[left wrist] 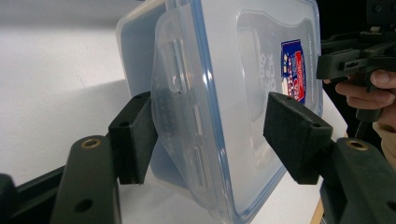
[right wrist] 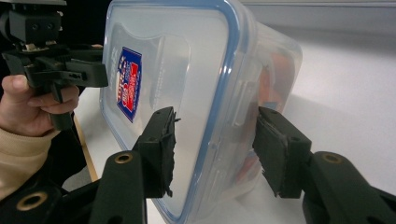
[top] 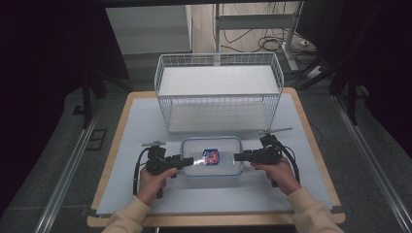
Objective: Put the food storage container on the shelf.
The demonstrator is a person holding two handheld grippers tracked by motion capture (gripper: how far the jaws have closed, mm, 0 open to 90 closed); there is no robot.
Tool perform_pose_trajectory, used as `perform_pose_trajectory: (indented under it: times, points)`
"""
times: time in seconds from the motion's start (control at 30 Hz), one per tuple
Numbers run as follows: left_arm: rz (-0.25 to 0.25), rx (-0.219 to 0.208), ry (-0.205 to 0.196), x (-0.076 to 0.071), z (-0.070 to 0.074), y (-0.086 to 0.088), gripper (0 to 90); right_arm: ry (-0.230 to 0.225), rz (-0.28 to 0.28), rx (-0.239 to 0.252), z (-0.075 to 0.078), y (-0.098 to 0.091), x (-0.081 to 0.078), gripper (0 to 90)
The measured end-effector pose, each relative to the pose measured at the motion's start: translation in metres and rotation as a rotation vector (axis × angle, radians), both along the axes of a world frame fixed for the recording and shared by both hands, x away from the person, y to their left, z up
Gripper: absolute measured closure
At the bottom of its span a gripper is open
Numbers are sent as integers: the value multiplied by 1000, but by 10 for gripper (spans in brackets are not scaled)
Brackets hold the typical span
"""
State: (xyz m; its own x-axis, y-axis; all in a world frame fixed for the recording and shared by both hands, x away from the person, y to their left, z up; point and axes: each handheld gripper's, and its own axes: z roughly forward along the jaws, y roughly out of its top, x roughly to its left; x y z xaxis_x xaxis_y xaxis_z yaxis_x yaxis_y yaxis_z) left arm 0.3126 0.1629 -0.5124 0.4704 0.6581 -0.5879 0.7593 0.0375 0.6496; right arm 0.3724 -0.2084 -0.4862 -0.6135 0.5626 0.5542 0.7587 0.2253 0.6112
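A clear plastic container [top: 223, 165] with a blue-rimmed lid and a red-and-blue label lies flat on the white mat. My left gripper [top: 188, 162] is at its left end. In the left gripper view the container [left wrist: 243, 70] fills the middle, and the left gripper [left wrist: 212, 137] stands open with the flared end latch flap [left wrist: 180, 116] between its jaws. My right gripper [top: 237, 157] is at the right end. In the right gripper view the right gripper [right wrist: 217, 149] is open astride the rim and side wall of the container [right wrist: 187, 60].
A white wire basket [top: 218, 92] stands just behind the container at the back of the table [top: 311, 145]. The white mat [top: 141, 126] has bare room to either side and in front of the hands. Cables trail from both grippers.
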Motion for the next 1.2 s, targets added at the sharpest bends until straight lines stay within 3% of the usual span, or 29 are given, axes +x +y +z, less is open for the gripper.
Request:
perform_pose_trajectory:
  times: [1.2]
  points:
    - [37,13,-36,-12,7,1,402,-51,-19,8,4,2,-14,531]
